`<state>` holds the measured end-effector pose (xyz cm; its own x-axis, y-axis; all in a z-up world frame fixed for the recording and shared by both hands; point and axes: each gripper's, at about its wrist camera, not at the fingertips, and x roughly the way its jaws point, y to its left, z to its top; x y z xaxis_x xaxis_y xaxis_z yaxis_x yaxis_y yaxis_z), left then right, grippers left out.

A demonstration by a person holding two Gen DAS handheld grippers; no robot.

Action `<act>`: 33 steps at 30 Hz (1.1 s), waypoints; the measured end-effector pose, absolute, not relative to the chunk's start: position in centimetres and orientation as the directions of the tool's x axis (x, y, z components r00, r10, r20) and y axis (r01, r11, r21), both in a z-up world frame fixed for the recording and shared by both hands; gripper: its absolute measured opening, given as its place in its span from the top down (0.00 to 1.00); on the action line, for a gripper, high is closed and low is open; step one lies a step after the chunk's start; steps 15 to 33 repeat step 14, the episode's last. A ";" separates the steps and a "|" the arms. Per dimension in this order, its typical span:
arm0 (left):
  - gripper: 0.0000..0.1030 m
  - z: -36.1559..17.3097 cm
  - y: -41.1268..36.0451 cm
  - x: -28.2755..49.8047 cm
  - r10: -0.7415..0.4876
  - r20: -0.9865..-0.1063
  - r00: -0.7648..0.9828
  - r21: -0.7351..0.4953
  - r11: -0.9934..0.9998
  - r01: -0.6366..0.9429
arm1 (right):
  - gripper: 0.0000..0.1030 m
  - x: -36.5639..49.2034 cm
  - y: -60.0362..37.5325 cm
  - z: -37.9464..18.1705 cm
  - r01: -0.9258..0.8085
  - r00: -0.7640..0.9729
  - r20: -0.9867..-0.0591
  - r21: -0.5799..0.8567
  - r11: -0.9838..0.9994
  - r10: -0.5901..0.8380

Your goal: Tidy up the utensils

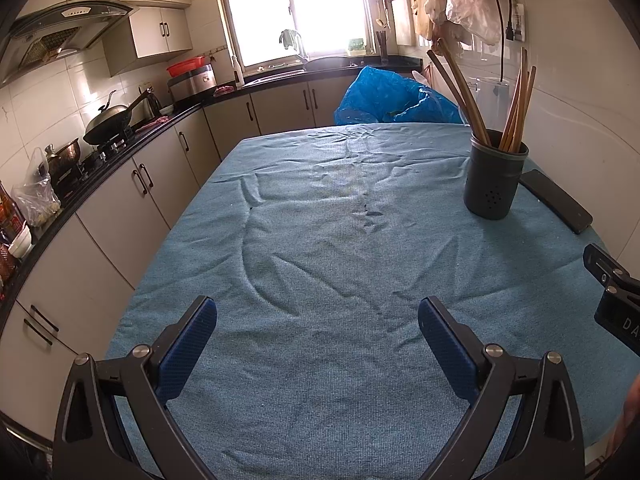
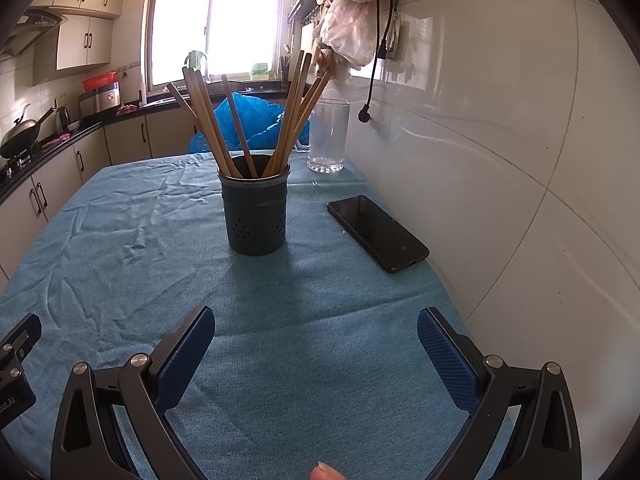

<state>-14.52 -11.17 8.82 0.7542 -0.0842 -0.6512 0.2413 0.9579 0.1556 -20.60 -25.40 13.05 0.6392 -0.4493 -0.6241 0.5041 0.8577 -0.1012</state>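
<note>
Seemingly with nothing loose left on the blue cloth (image 2: 120, 240), the chopsticks (image 2: 296, 120) stood in the dark holder (image 2: 256, 216) mid-table, and both the left gripper (image 1: 318, 340) and right gripper (image 2: 316, 344), jaws apart and empty, did best approaching level.

Both claws hang side by side, low over the table, the left claw (image 1: 318, 320) and right claw (image 2: 316, 330) each spread wide and empty.
</note>
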 end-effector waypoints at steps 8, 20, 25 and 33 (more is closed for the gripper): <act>0.03 8.6 -11.1 -14.4 -0.082 -0.654 0.752 0.156 0.958 0.240 | 0.00 -20.4 -25.4 12.9 0.502 0.636 -0.629 -0.102 0.859 -0.446; 0.03 8.3 -8.9 -11.9 -0.047 -0.673 0.738 0.134 0.974 0.184 | 0.00 -19.6 -26.4 12.2 0.497 0.624 -0.658 -0.082 0.864 -0.422; 0.03 8.3 -8.9 -11.9 -0.047 -0.673 0.738 0.134 0.974 0.184 | 0.00 -19.6 -26.4 12.2 0.497 0.624 -0.658 -0.082 0.864 -0.422; 0.03 8.3 -8.9 -11.9 -0.047 -0.673 0.738 0.134 0.974 0.184 | 0.00 -19.6 -26.4 12.2 0.497 0.624 -0.658 -0.082 0.864 -0.422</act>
